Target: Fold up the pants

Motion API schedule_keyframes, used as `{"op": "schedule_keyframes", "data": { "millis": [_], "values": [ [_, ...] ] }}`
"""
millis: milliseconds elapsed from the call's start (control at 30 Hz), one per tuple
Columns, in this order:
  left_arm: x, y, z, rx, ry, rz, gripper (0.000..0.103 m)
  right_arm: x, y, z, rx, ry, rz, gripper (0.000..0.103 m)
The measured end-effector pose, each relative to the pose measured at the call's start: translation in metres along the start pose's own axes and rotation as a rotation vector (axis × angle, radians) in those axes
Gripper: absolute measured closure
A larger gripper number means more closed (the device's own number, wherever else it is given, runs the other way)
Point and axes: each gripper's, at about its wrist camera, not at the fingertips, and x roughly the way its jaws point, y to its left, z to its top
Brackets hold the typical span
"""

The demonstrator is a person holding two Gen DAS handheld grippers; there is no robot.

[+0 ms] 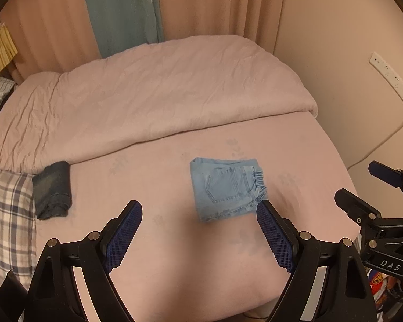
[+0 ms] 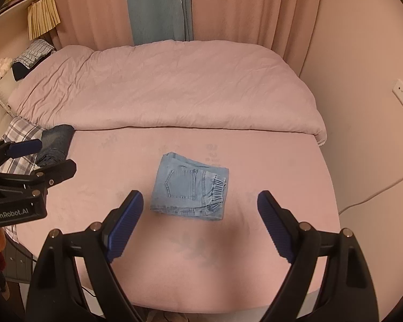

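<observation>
Already folded into a compact packet, by the look of it: light-blue pants (image 2: 189, 187) lying flat on the pink sheet of the bed (image 2: 295, 174), about midway between the left and right edges and nearer the front edge than the rolled-back duvet (image 2: 161, 88). Back pocket up, elastic cuffs bunched at the packet's right side. Left gripper (image 1: 198, 212) and right gripper (image 2: 200, 201) both above the front edge, jaws spread wide and holding nothing, clear of the cloth.

Probably little left beyond tidying. Worth checking the ragged near edge, where layers peek out unevenly. If squaring up, better to come down low, press the stack flat with a closed finger edge, or pinch all layers at one corner together and tug gently. Lifting only the top layer likely undoes the fold. Denim is stiff enough to hold a crease but heavy enough to slump if raised by one side.

Near the left edge, well apart from the packet: a dark folded garment (image 2: 55, 145) beside a plaid pillow (image 1: 8, 214). Curtains (image 2: 228, 8) behind the far edge. Nothing between grippers and packet; open sheet all round it.
</observation>
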Motion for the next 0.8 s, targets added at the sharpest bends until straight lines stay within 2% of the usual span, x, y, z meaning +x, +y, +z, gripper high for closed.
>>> {"op": "schedule_keyframes", "data": {
  "millis": [800],
  "values": [
    [0.017, -0.003, 0.004, 0.011, 0.039, 0.001, 0.016, 0.018, 0.002, 0.003, -0.02, 0.032, 0.013, 0.016]
  ]
}}
